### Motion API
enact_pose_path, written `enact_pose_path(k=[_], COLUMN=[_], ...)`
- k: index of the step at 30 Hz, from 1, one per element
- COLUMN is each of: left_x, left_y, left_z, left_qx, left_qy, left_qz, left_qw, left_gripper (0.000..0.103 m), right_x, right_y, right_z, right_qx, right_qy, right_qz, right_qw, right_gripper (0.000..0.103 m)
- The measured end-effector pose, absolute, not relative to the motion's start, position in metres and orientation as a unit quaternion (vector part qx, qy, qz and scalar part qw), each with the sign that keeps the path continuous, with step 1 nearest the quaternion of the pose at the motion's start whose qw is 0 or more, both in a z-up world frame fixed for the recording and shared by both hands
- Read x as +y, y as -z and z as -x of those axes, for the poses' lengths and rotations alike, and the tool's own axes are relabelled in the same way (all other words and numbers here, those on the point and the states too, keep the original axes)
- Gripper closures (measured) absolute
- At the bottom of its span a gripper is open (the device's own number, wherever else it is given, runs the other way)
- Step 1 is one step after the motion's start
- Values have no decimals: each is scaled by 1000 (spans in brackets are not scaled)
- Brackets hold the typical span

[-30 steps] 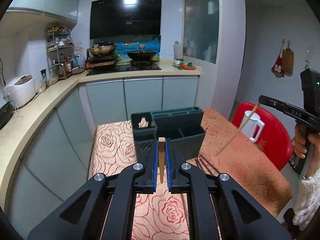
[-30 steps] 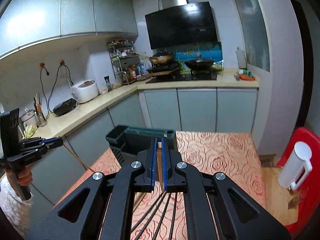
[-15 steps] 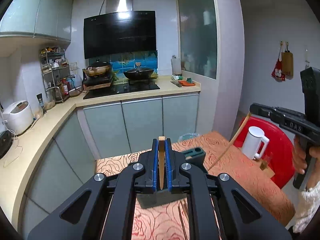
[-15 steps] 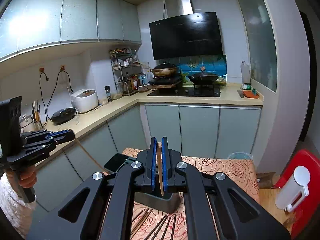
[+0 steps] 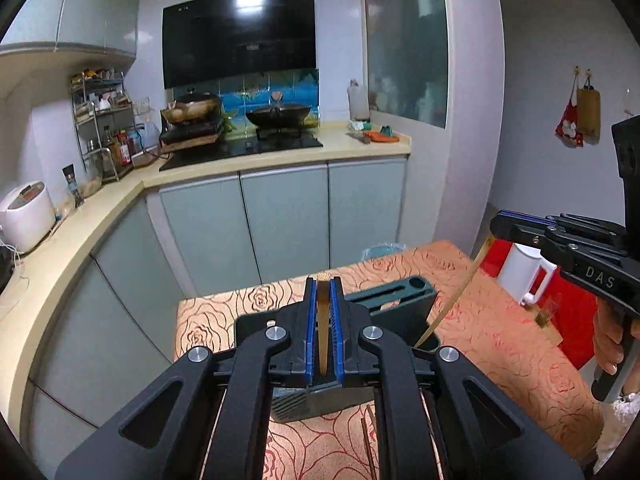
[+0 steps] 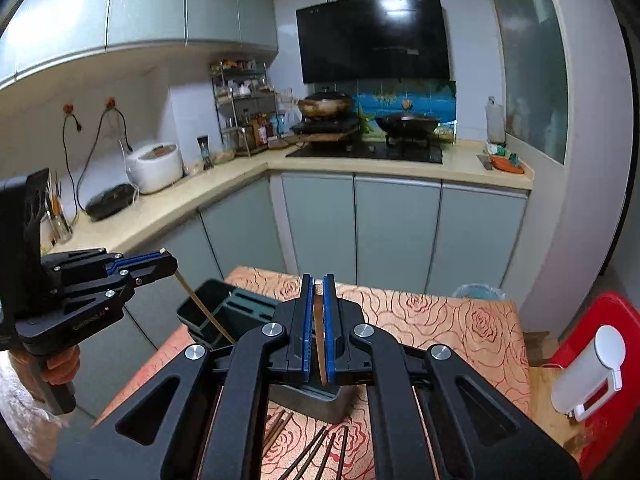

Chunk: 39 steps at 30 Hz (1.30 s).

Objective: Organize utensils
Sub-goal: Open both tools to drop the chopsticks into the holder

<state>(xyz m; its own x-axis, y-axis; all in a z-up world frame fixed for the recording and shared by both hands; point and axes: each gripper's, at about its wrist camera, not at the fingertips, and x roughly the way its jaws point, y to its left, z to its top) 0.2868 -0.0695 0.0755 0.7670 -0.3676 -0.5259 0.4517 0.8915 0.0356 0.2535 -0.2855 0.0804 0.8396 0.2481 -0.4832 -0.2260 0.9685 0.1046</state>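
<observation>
My left gripper [image 5: 323, 280] is shut on a light wooden chopstick [image 5: 322, 328], held above the dark green utensil holder [image 5: 404, 300] on the table. My right gripper [image 6: 318, 278] is shut on another wooden chopstick [image 6: 319, 340], also over the holder [image 6: 224, 312]. In the right wrist view the left gripper [image 6: 166, 260] holds its chopstick [image 6: 204, 308] slanting down into the holder's end compartment. In the left wrist view the right gripper [image 5: 500, 224] holds its chopstick [image 5: 452, 300] slanting down to the holder. Several dark chopsticks [image 6: 316, 452] lie on the table in front.
The table has a rose-patterned orange cloth [image 5: 500, 332]. A red chair [image 6: 604, 320] with a white mug [image 5: 524, 276] stands at the right. Grey cabinets [image 5: 280, 220] and a counter with stove and pans stand behind. A rice cooker [image 6: 154, 166] sits at the left.
Both grippers have lowered slightly and come nearer the holder with their chopsticks; the chopstick tips now reach down to the holder's compartments. Both stay shut.
</observation>
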Motion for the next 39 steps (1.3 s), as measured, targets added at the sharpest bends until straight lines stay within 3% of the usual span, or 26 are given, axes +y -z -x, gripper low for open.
enact_pose_path(k=[12, 14, 16, 17, 18, 25, 27, 32, 39], left_x=[-66, -64, -62, -61, -59, -50, -49, -45, -31], left_y=[-42, -42, -44, -45, -47, -55, -58, -56, -34], left_z=[-301, -300, -297, -295, -294, -283, -275, -250, -224], left_qx=[296, 296, 290, 287, 286, 278, 268, 249, 251], left_qy=[219, 219, 218, 219, 220, 217, 214, 206, 186], left_qz=[-55, -53, -49, -46, -43, -29, -31, -39, -36], left_qw=[928, 928, 931, 931, 932, 935, 939, 946, 949], left_gripper=[95, 81, 66, 62, 58, 43, 33, 26, 23], right_x=[-280, -281, -281, -282, -284, -283, -283, -287, -298], right_y=[-49, -47, -47, -47, -48, -56, -60, -69, -62], right_z=[-267, -265, -264, -263, -262, -248, -243, -223, -193], right_qx=[272, 273, 271, 269, 268, 254, 248, 230, 222], right_qy=[-116, -118, -116, -114, -112, -112, -111, -108, -90], right_qz=[-21, -28, -30, -31, -35, -37, -34, -31, -28], right_qw=[955, 954, 955, 956, 956, 960, 962, 967, 970], right_gripper=[97, 95, 86, 76, 70, 61, 57, 50, 49])
